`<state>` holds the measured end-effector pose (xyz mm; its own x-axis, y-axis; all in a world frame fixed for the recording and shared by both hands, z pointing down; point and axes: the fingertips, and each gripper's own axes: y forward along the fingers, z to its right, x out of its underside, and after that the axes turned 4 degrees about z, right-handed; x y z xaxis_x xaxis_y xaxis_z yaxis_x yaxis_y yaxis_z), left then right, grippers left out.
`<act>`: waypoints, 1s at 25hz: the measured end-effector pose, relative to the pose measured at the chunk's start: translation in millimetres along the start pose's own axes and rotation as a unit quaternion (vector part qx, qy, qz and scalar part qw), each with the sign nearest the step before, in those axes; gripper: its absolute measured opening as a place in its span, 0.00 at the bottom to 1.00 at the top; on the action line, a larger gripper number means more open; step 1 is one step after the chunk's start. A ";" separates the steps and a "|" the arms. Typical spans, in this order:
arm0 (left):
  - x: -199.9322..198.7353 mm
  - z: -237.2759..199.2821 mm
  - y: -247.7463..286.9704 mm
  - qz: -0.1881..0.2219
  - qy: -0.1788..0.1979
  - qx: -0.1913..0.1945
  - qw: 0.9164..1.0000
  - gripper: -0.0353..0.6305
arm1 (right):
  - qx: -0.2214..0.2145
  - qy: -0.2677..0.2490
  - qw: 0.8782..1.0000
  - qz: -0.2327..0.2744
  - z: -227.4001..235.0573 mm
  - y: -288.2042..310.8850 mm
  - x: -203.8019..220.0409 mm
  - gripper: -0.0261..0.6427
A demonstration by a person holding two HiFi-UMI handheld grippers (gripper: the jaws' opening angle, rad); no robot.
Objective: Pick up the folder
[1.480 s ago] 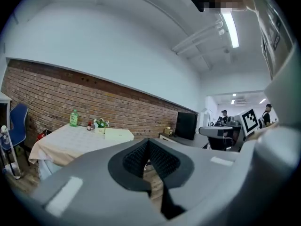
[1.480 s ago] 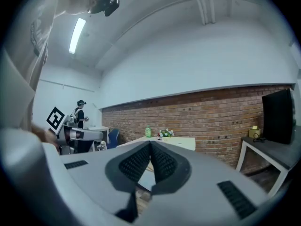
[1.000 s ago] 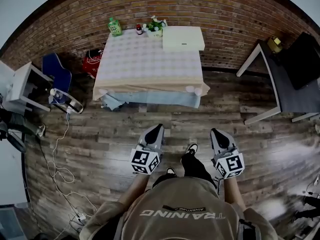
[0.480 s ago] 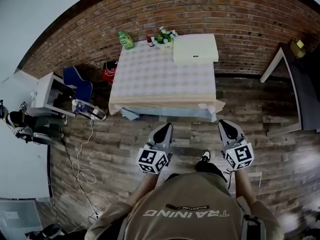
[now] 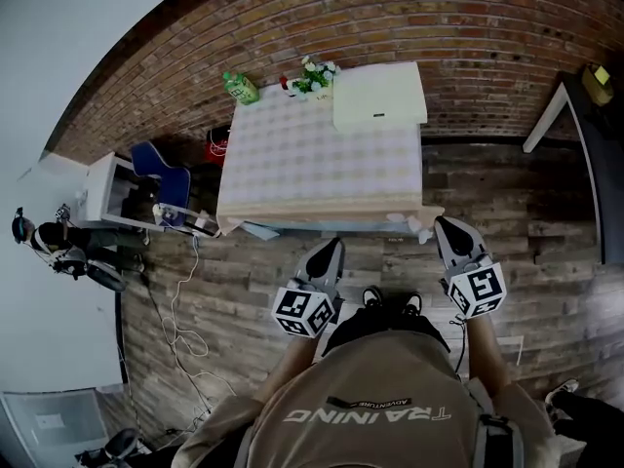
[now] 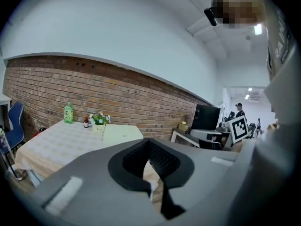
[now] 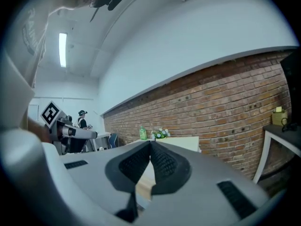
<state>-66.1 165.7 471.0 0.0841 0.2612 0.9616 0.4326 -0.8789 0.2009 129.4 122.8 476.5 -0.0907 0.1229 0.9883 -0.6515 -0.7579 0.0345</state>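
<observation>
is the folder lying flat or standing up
Lying flat: the folder rests broad face up on the table, at its far right corner.

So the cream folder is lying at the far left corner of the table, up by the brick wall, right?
Not quite. The folder lies at the far right corner of the table, up by the brick wall, as the head view shows. The far left corner holds the green bottle.

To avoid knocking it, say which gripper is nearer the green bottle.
Left. The left gripper is at the table's near edge, mid-width; the green bottle stands at its far left corner. The right gripper is at the near right corner.
</observation>
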 end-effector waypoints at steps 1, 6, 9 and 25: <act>-0.3 0.7 6.2 -0.001 0.000 0.003 1.000 0.06 | 0.000 0.005 1.000 -0.001 4.1 2.0 2.4 0.05; -0.6 -4.0 32.7 -0.005 0.006 0.019 1.000 0.06 | 0.008 0.010 1.000 -0.015 16.8 14.8 12.1 0.05; -1.2 -16.6 50.9 -0.001 -0.002 0.026 1.000 0.06 | 0.004 -0.011 1.000 -0.023 19.2 30.0 7.9 0.05; -43.2 -124.9 156.9 0.005 0.064 0.079 0.995 0.06 | 0.046 -0.046 0.998 -0.019 37.4 148.1 -49.1 0.05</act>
<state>-113.9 -33.4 484.3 -0.0218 0.1900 0.9815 0.5697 -0.8044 0.1684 65.6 -19.4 438.6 0.0045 0.0974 0.9952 -0.5811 -0.8097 0.0819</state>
